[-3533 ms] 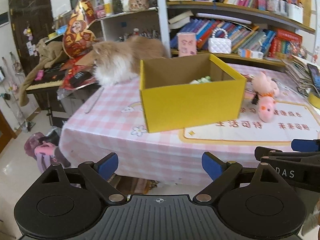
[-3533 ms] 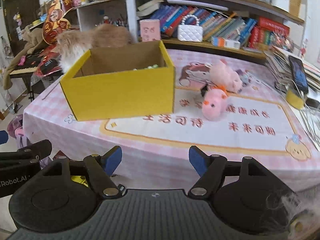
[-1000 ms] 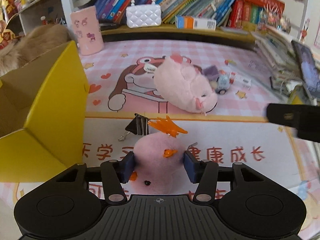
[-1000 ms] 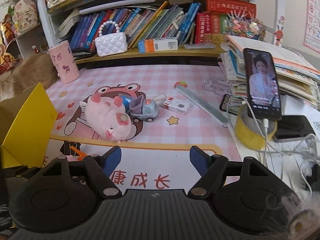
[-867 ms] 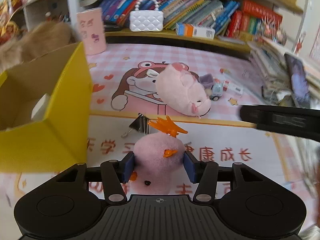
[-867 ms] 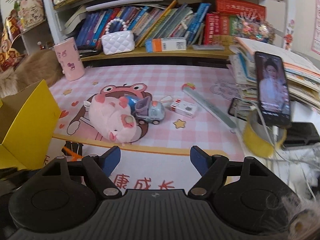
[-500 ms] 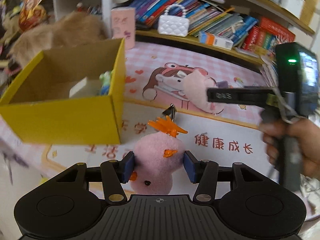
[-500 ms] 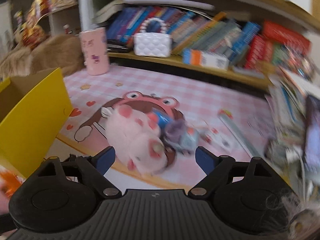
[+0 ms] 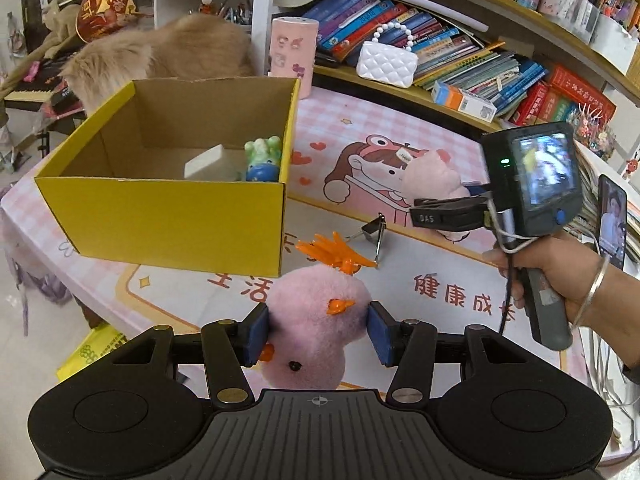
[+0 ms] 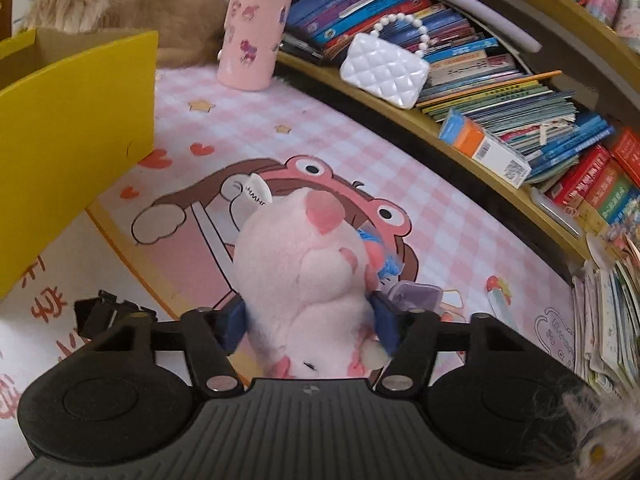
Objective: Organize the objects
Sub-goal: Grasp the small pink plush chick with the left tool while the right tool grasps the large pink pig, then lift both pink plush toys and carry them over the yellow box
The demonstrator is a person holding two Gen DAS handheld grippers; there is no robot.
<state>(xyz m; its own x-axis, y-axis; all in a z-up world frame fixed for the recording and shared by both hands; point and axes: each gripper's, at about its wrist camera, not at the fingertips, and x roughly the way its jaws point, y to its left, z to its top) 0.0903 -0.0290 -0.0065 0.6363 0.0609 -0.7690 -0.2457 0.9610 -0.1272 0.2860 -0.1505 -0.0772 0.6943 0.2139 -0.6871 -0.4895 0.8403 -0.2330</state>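
My left gripper is shut on a pink plush chick with an orange crest, held above the table's front edge, right of the open yellow box. The box holds a white block and a green and blue figure. My right gripper is closed around a pink plush pig lying on the frog picture of the tablecloth; it also shows in the left wrist view. A toy car lies partly hidden behind the pig.
A black binder clip lies on the cloth between the box and the pig. A pink cup and a fluffy cat are behind the box. A white purse and books fill the shelf. A phone stands at right.
My left gripper has lifted the pink chick and drawn back toward the table's front, beside the box. My right gripper has moved in and closed around the pink pig.
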